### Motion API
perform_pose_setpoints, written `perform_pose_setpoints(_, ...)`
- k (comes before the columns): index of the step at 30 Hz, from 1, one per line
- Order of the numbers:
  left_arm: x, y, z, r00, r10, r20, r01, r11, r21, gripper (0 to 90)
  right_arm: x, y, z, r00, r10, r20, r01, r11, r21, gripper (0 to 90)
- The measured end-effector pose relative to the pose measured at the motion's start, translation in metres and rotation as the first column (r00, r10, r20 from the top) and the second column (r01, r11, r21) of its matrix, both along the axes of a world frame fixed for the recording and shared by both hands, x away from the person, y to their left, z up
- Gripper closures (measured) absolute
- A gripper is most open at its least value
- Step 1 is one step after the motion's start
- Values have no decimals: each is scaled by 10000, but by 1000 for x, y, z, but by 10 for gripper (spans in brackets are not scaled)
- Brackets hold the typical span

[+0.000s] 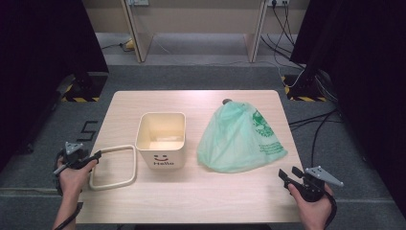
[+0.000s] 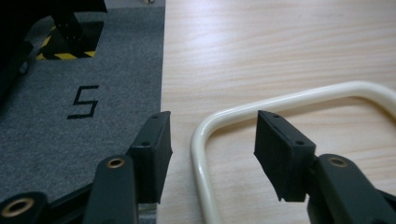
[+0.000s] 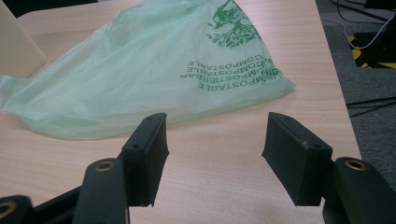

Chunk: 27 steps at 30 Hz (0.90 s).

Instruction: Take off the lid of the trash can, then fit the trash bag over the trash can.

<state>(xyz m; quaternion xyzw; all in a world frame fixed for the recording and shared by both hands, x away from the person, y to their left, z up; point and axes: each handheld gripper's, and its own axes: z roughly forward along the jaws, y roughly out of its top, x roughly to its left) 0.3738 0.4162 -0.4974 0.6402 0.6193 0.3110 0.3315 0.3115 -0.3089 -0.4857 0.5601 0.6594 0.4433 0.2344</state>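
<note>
Left tongs (image 2: 212, 140): released, jaws straddling the corner of the cream ring (image 1: 112, 167) without pressing it. The ring lies flat on the table (image 1: 191, 201), touching or just beside the bin (image 1: 161, 139) on its left. Right tongs (image 3: 212, 140): released, nothing between the jaws. The green bag (image 3: 140, 70) lies flat just ahead of them, well nearer the right hand, to the right of the bin. The bin stands upright and looks nearly empty; a pale patch shows at its bottom
</note>
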Motion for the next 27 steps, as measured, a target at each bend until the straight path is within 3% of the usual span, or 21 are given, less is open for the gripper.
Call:
perform_pose_setpoints(4, -6, -5, 2, 9993, 107, 344, -104, 9999, -90, 413, 0, -1, -1, 10000, -56, 1, 56, 10000, 2, 394)
perform_pose_setpoints(12, -9, -4, 5, 9973, 341, 656, -336, 9994, -89, 401, 1, -5, -2, 9997, -238, -17, 238, 9996, 127, 394)
perform_pose_setpoints(27, -12, -6, 12, 9966, 122, 819, -117, 9999, -69, 398, 5, 1, -1, 10000, -81, 45, 82, 9998, -193, 360)
